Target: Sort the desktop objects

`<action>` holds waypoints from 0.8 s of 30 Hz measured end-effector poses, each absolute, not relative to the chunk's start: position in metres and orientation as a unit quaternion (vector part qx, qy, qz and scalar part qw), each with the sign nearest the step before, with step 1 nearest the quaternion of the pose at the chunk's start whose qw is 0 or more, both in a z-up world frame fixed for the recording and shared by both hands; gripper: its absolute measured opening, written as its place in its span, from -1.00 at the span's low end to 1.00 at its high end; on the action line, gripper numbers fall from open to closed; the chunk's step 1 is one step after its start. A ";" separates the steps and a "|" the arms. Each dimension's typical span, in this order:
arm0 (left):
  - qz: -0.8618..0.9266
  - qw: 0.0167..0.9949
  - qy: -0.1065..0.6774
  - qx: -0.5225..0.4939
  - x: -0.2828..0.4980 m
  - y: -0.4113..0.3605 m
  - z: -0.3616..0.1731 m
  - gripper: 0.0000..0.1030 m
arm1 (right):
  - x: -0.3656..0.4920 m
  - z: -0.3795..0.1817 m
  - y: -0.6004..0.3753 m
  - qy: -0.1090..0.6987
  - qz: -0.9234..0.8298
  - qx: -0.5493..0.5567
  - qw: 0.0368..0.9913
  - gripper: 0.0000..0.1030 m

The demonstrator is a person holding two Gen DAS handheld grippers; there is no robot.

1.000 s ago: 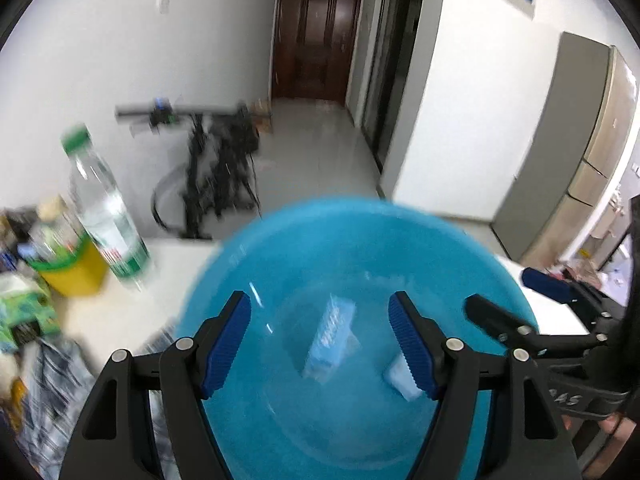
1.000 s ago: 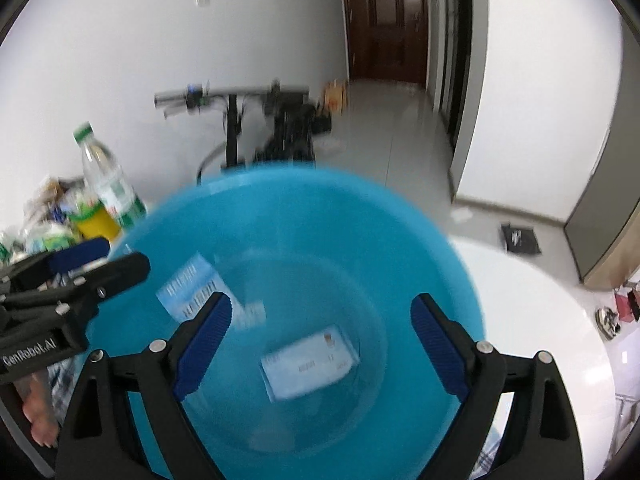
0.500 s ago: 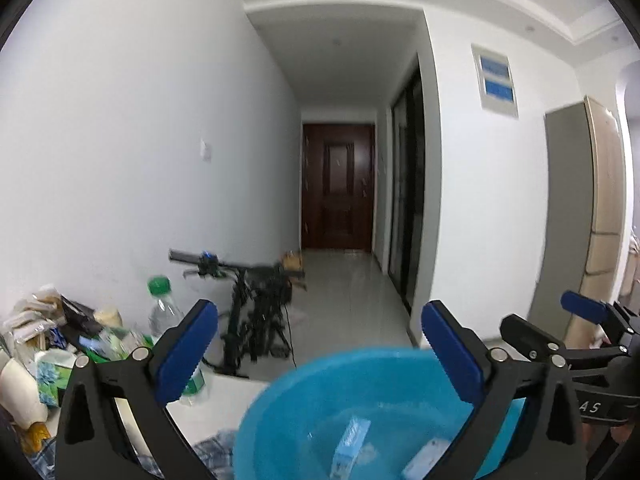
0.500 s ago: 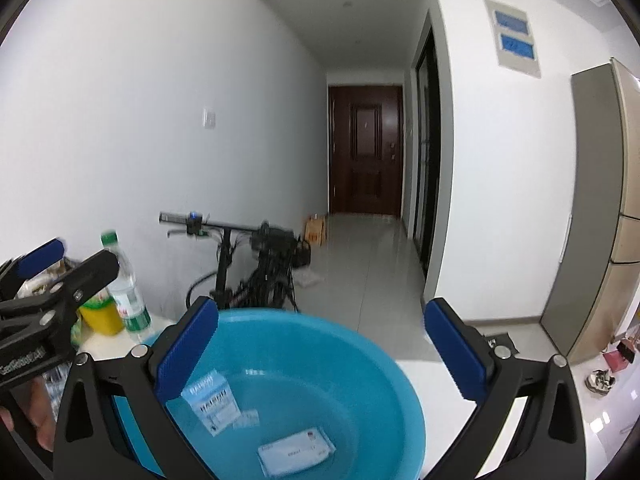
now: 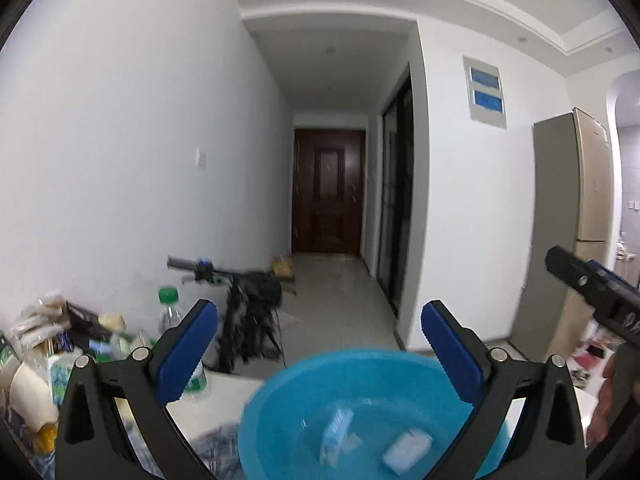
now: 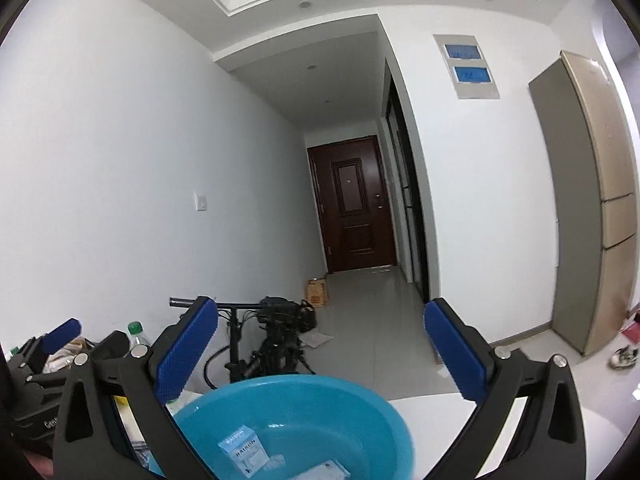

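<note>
Both grippers are raised and pointed down the hallway, with the worktop low in each view.

Left gripper (image 5: 319, 354): fingers spread wide, nothing between them. Right gripper (image 6: 321, 352): fingers likewise spread wide and empty.

One blue basin (image 5: 288, 392) sits on the white worktop (image 5: 224, 404), below and just ahead of both pairs of fingers. It holds two small cartons: a blue-and-white box (image 5: 335, 434) standing tilted near the basin's centre, and a flatter white pack (image 5: 407, 446) lying to its right. A small white scrap lies beside the box; what it is cannot be told.

The unsorted items lie to the left of the basin: one clear bottle with a green cap (image 5: 170, 312), upright, partly hidden behind the left finger, and a blurred heap of packets (image 5: 60, 332) at the worktop's left edge, too indistinct to count. A piece of checked cloth (image 5: 216, 446) lies against the basin's left side.

Judgement: the next pick lies left of and below the fingers, so the left gripper is the nearer. The bottle's long axis is vertical, which would call for a level approach from the side. The right gripper hangs above the basin's right half, well apart from the heap.
</note>
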State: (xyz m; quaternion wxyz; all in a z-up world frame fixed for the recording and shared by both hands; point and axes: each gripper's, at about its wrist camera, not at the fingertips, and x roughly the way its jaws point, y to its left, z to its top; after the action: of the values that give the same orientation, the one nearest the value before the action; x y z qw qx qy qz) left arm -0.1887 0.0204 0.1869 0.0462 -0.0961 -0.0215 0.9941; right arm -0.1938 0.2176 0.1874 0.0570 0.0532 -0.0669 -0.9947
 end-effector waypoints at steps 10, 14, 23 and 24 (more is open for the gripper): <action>0.996 0.044 -0.012 -0.081 -0.112 0.016 0.210 1.00 | -0.142 0.190 0.218 -0.034 -0.991 0.099 0.089 1.00; 0.992 0.069 -0.029 -0.104 -0.088 0.011 0.211 1.00 | -0.102 0.209 0.220 -0.004 -0.992 0.080 0.094 1.00; 0.991 0.107 -0.043 -0.072 -0.009 -0.008 0.232 1.00 | -0.020 0.224 0.215 0.013 -0.984 0.080 0.162 1.00; 0.991 0.112 -0.039 -0.068 0.001 -0.007 0.233 1.00 | -0.016 0.224 0.216 0.009 -0.982 0.084 0.167 1.00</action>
State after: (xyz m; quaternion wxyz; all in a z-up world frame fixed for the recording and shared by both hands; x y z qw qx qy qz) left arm 0.0012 -0.0071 0.2333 0.1118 -0.0678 -0.0389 0.9907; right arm -0.0163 0.2161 0.2240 0.1665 0.0839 0.0085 -0.9824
